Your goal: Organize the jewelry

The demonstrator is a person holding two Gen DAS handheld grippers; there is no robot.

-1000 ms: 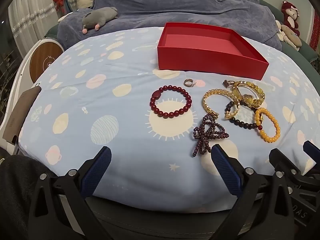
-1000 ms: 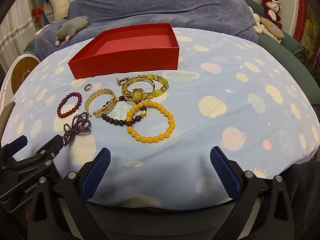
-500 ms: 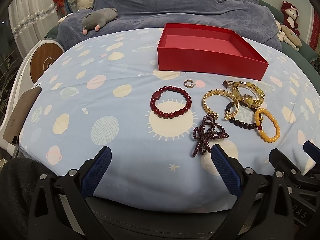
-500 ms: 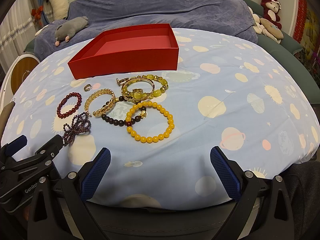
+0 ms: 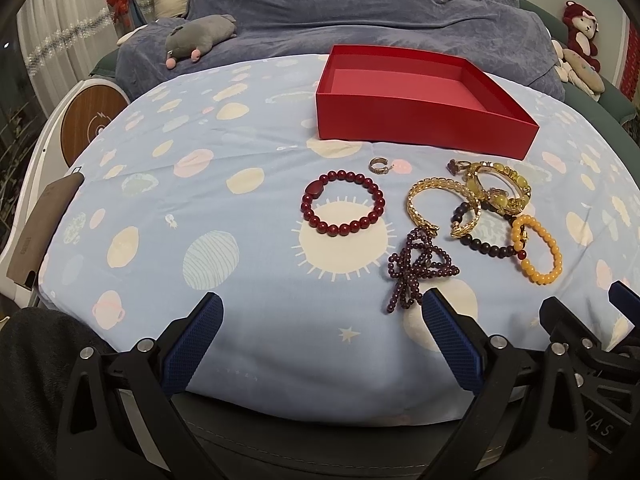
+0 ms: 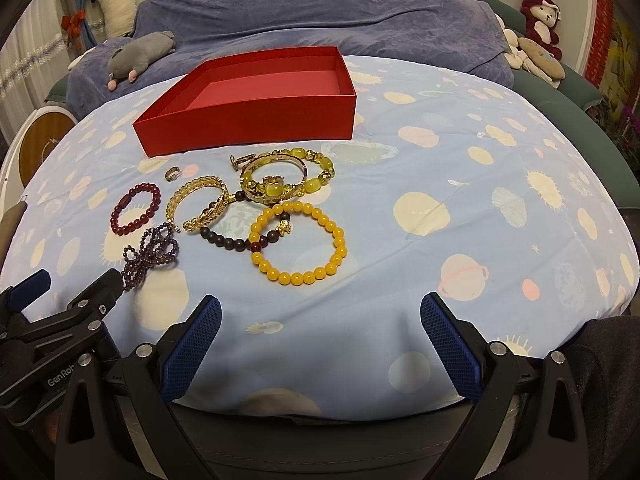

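An empty red box stands at the back of the bed. In front of it lie a red bead bracelet, a small ring, a gold chain bracelet, a gold-and-yellow bangle cluster, a dark bead bracelet, a yellow bead bracelet and a tangled purple bead strand. My left gripper and right gripper are open and empty, near the front edge.
The bed has a blue planet-print sheet. A grey-blue blanket and a grey plush toy lie behind the box. More plush toys sit at the back right. A round white-and-wood device stands at left.
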